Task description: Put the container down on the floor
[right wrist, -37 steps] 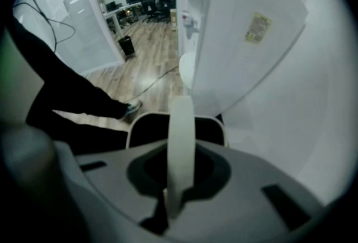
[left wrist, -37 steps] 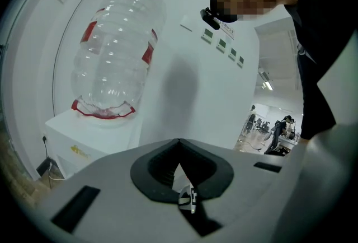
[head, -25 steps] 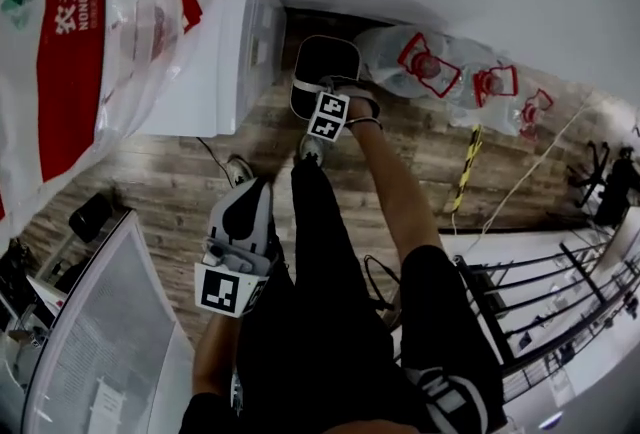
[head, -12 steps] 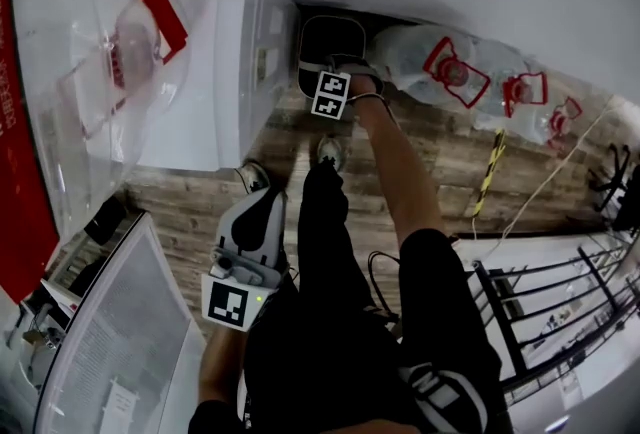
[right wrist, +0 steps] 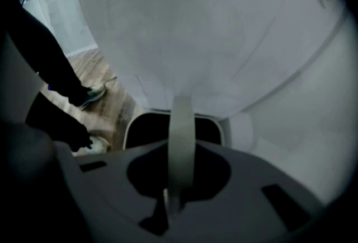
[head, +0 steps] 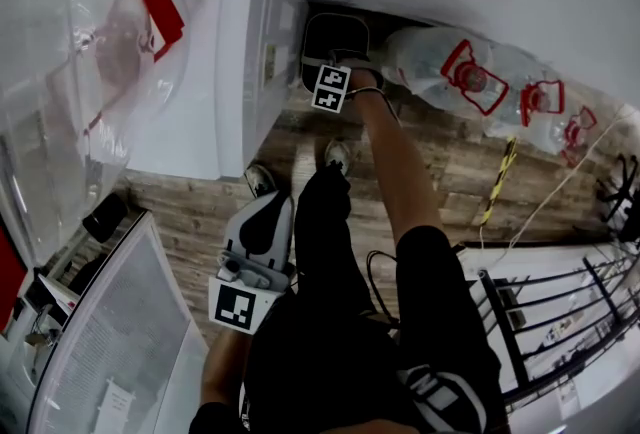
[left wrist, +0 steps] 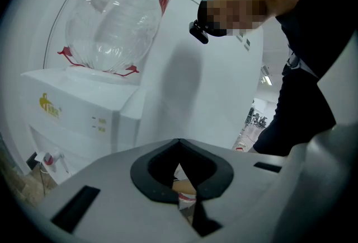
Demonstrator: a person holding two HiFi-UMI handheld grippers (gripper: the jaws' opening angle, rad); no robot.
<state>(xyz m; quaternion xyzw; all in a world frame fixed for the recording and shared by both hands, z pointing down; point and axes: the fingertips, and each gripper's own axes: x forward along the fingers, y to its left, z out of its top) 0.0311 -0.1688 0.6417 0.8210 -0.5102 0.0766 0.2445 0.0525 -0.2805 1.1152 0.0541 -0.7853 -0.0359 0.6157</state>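
The container (head: pixel 330 34) is a rounded-square bin with a dark inside and a pale rim, low beside the white water dispenser (head: pixel 205 72). It hangs under my right gripper (head: pixel 338 72), which points steeply down. In the right gripper view the jaws (right wrist: pixel 170 202) are shut on a white strap-like handle (right wrist: pixel 182 135) that runs over the container's dark opening (right wrist: pixel 151 127). Whether its base touches the wooden floor (head: pixel 430 162) I cannot tell. My left gripper (head: pixel 268 212) hangs near the person's leg, shut and holding nothing (left wrist: pixel 179 144).
An inverted clear jug (head: pixel 70 72) tops the dispenser (left wrist: pixel 84 118). Clear water jugs with red labels (head: pixel 455 72) lie on the floor right of the container. A yellow-black strip (head: pixel 500 182) crosses the boards. A dark railing (head: pixel 560 312) is lower right, a pale cabinet (head: pixel 110 342) lower left.
My right gripper has sunk with the container toward the floor beside the dispenser. The left gripper has dropped a little too.
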